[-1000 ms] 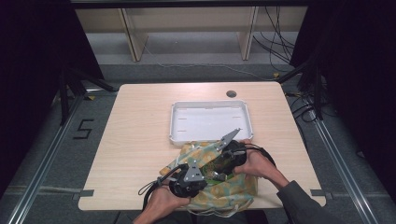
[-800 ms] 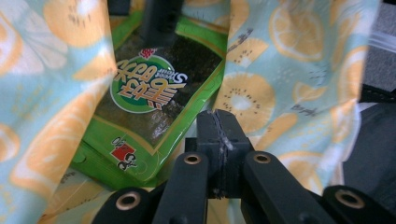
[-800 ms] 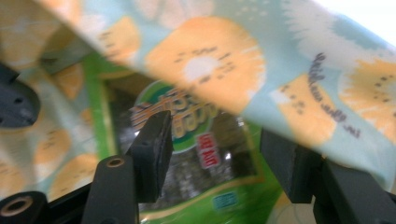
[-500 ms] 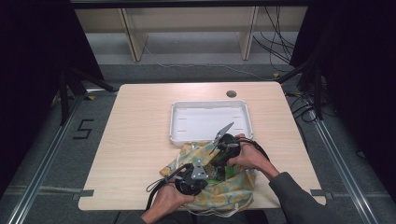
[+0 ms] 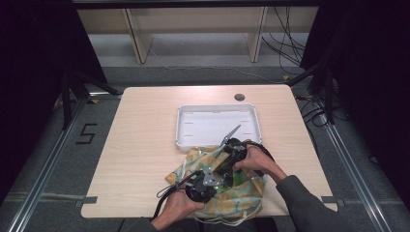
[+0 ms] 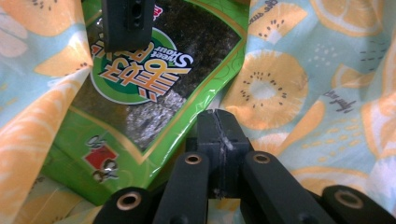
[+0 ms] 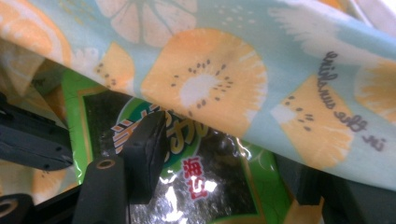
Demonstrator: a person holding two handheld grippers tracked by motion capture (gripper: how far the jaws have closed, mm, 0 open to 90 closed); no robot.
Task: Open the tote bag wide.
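A cloth bag [image 5: 232,200] printed with orange fruit slices lies at the table's near edge, its mouth held apart. Inside it lies a green seaweed snack packet [image 6: 140,93] [image 7: 205,186] [image 5: 227,180]. My left gripper [image 6: 217,135] [image 5: 215,178] is shut, tips at the packet's edge beside the cloth; I cannot tell whether cloth is nipped. My right gripper [image 7: 229,163] [image 5: 226,166] reaches into the bag, and its jaws have just been opening. One of its fingers [image 7: 144,149] rests over the packet, the other sits half under the cloth, and the pads do not press on the packet.
An empty white tray [image 5: 186,130] stands just beyond the bag, at the table's middle. A round cable hole [image 5: 239,96] sits near the far edge. Bare wood stretches to the left of the bag and tray. Cables trail from both grippers over the near edge.
Both hands have sunk a little into the bag's mouth. The right gripper has shifted slightly left and its jaws stand wider apart.
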